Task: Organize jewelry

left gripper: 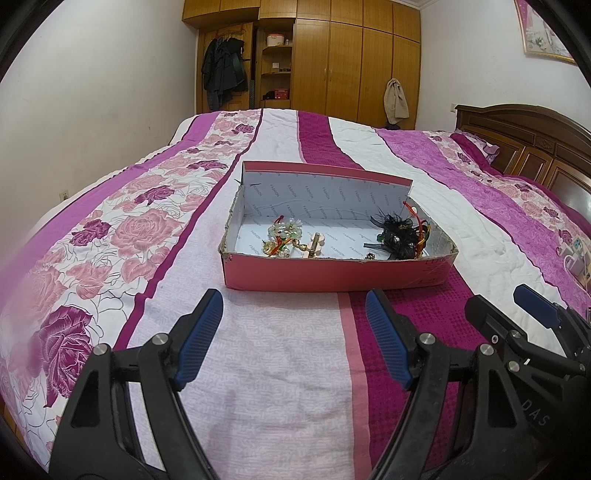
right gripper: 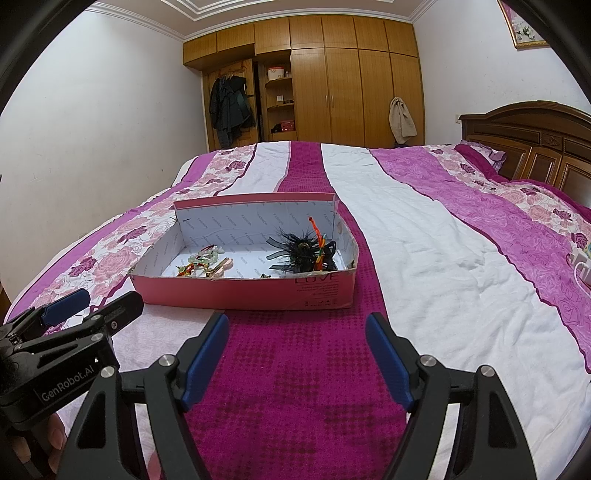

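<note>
Bed fills most of both views, under a quilt striped magenta, white and pink with rose bands. Wooden wardrobe spans the top centre against the far wall; an open section at its left holds dark coats on hangers and shelves with small boxes. Carved dark headboard at the right edge. A beige garment hangs right of the wardrobe. Framed picture cut off at the upper right corner.

Pink cardboard box, open-topped, white printed lining, sits mid-frame on the quilt, its far wall standing higher than the near one. Inside, left part: a tangle of pale green and white beaded jewelry with red and gold cord, and a gold-toned clip just beside it. Right part: a black feathered hair piece with red and orange cords across it. A small dark trinket near the front wall is too small to identify.

Left gripper at lower centre of its own view, jaws apart, nothing between them, short of the box. Right gripper likewise spread and empty over the magenta stripe. White items at the right edge are cut off, unreadable.
</note>
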`<move>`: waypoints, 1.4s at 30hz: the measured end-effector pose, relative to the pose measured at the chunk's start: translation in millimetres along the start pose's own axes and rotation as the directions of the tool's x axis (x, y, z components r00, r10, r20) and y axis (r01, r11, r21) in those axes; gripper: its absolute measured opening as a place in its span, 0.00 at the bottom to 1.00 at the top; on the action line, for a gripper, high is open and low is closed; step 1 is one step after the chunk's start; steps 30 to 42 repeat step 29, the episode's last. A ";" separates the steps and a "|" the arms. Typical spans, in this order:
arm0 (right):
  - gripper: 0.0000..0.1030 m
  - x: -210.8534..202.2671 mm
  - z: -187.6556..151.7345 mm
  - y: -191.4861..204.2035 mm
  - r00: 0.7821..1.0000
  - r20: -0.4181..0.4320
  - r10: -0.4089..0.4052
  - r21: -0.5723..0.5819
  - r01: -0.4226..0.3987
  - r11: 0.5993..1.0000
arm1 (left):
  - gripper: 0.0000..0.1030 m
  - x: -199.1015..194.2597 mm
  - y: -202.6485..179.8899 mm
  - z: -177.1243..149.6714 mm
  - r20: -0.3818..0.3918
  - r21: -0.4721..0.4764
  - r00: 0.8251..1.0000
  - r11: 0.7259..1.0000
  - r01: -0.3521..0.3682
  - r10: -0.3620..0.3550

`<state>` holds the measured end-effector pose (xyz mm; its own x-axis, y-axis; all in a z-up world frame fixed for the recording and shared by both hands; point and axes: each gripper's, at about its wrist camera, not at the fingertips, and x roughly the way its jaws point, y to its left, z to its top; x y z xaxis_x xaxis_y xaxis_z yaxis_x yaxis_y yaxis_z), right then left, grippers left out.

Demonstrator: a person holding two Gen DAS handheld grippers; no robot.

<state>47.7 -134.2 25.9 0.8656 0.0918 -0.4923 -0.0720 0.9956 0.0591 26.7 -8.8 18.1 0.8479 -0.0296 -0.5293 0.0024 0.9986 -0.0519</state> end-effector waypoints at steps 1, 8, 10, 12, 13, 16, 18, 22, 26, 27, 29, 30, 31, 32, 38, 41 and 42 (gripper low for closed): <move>0.76 -0.3 0.5 0.1 1.000 0.000 0.000 0.000 0.000 1.000 | 0.70 -0.1 0.1 0.2 0.000 0.000 1.000 1.000 0.000 0.000; 0.76 -0.1 0.2 0.1 1.000 0.000 -0.001 -0.001 0.001 1.000 | 0.70 0.0 -0.7 0.0 -0.001 0.001 1.000 1.000 0.000 0.000; 0.76 0.2 -0.1 -0.2 1.000 -0.001 0.000 0.000 0.000 1.000 | 0.70 0.0 -0.8 0.0 -0.001 0.001 1.000 1.000 0.000 0.000; 0.76 -0.3 0.7 0.1 1.000 -0.001 0.000 0.001 0.000 1.000 | 0.70 0.1 -0.8 0.0 -0.001 0.001 1.000 1.000 0.000 0.000; 0.76 -0.3 0.8 0.2 1.000 0.000 -0.001 0.001 0.001 1.000 | 0.70 0.1 -0.8 0.0 -0.001 0.001 1.000 1.000 0.000 0.000; 0.76 -0.3 0.8 0.1 1.000 -0.001 0.000 0.001 0.000 1.000 | 0.70 -0.1 -1.0 0.0 -0.002 0.001 1.000 1.000 0.000 0.000; 0.76 -0.2 0.8 0.1 1.000 0.000 0.000 0.000 0.000 1.000 | 0.70 0.0 -1.0 0.1 -0.001 0.001 1.000 1.000 0.000 0.000; 0.76 0.2 0.2 -0.1 1.000 -0.002 0.000 0.000 0.000 1.000 | 0.70 0.1 -1.1 0.0 -0.002 0.001 1.000 1.000 0.001 -0.001; 0.76 -0.2 1.0 0.1 1.000 -0.001 0.000 0.001 0.000 1.000 | 0.70 -0.5 -3.3 -0.8 -0.003 0.002 1.000 1.000 0.003 -0.003; 0.76 -0.1 0.7 0.0 1.000 -0.001 0.000 0.001 0.000 1.000 | 0.70 -0.7 -3.8 -1.0 -0.004 0.002 1.000 1.000 0.003 -0.003; 0.76 0.0 0.9 0.0 1.000 -0.002 0.000 0.001 0.000 1.000 | 0.70 -0.5 -4.5 -1.4 -0.004 0.004 1.000 1.000 0.006 -0.006; 0.76 0.0 0.9 0.0 1.000 -0.002 0.000 0.001 0.000 1.000 | 0.70 -0.5 -4.5 -1.4 -0.004 0.004 1.000 1.000 0.006 -0.006; 0.76 0.0 0.9 0.0 1.000 -0.002 0.000 0.001 0.000 1.000 | 0.70 -0.5 -4.5 -1.4 -0.004 0.004 1.000 1.000 0.006 -0.006; 0.76 0.0 0.9 0.0 1.000 -0.002 0.000 0.001 0.000 1.000 | 0.70 -0.5 -4.5 -1.4 -0.004 0.004 1.000 1.000 0.006 -0.006; 0.76 0.0 0.9 0.0 1.000 -0.002 0.000 0.001 0.000 1.000 | 0.70 -0.5 -4.5 -1.4 -0.004 0.004 1.000 1.000 0.006 -0.006; 0.76 0.0 0.9 0.0 1.000 -0.002 0.000 0.001 0.000 1.000 | 0.70 -0.5 -4.5 -1.4 -0.004 0.004 1.000 1.000 0.006 -0.006; 0.76 0.0 0.9 0.0 1.000 -0.002 0.000 0.001 0.000 1.000 | 0.70 -0.5 -4.5 -1.4 -0.004 0.004 1.000 1.000 0.006 -0.006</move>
